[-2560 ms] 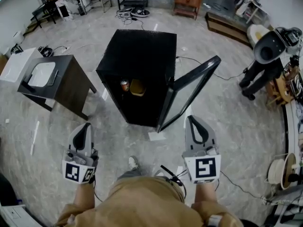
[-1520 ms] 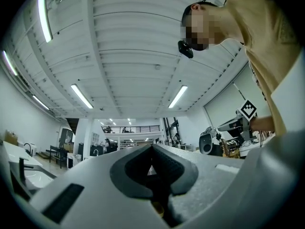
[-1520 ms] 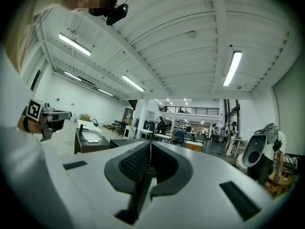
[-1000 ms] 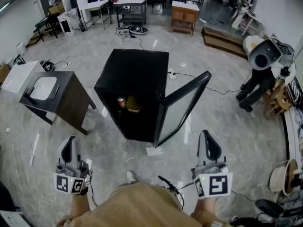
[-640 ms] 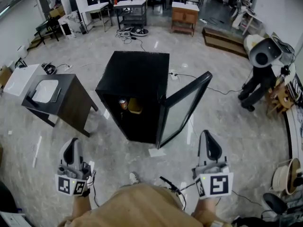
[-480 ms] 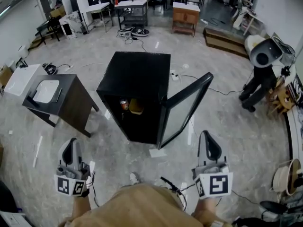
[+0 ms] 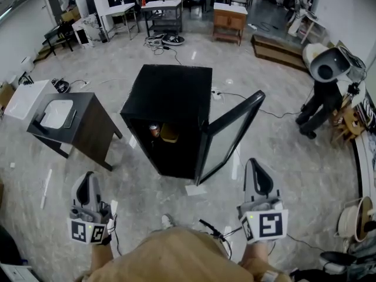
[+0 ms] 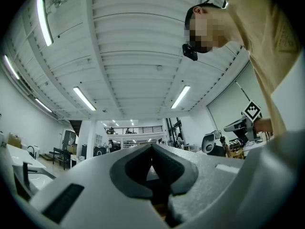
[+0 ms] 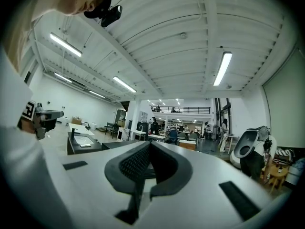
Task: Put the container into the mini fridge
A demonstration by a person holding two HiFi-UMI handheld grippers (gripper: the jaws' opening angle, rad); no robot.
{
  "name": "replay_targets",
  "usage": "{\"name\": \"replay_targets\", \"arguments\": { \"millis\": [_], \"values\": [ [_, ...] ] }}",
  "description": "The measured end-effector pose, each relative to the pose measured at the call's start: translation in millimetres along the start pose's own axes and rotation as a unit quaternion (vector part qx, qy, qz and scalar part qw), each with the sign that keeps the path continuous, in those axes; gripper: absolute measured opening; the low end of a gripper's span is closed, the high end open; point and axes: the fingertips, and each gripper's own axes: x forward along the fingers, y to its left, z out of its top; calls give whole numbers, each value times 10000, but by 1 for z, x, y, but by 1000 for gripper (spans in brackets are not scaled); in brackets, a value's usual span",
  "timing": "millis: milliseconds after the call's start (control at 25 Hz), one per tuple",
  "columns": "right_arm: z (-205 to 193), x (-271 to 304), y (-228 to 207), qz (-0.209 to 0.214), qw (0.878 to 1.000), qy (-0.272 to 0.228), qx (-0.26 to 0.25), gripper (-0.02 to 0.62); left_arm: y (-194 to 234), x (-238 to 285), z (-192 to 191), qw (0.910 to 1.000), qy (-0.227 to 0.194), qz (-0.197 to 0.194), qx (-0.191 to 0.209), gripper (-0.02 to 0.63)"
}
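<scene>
The black mini fridge (image 7: 171, 93) stands on the floor ahead of me, its glass door (image 7: 230, 135) swung open to the right. On its upper shelf sit a tan container (image 7: 170, 133) and a red can (image 7: 154, 130) side by side. Both grippers hang low, well short of the fridge. My left gripper (image 7: 88, 179) is at the lower left and my right gripper (image 7: 254, 165) at the lower right. In the left gripper view the left gripper (image 8: 152, 147) has its jaws together with nothing in them. In the right gripper view the right gripper (image 9: 149, 145) is likewise shut and empty.
A dark cabinet with a white sink top (image 7: 57, 113) stands left of the fridge. A white-headed black robot (image 7: 325, 69) is at the right. A sheet of paper (image 7: 195, 190) and cables (image 7: 247, 96) lie on the floor; my shoe (image 7: 167, 221) is below.
Since the earliest frame both grippers have drawn back and down from the fridge, and the view has lifted. Over the last second they have barely moved.
</scene>
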Motion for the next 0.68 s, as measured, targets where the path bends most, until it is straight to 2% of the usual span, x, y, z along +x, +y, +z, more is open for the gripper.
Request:
{"name": "replay_targets", "arguments": {
  "millis": [320,680],
  "values": [
    [0,21,14,221,9997,73,47,2,3,7,-10,9999,79,-61,-80,0],
    [4,36,14,286,9996,70,18,2,7,27,-10,9998,8,-166,-80,0]
  ]
}}
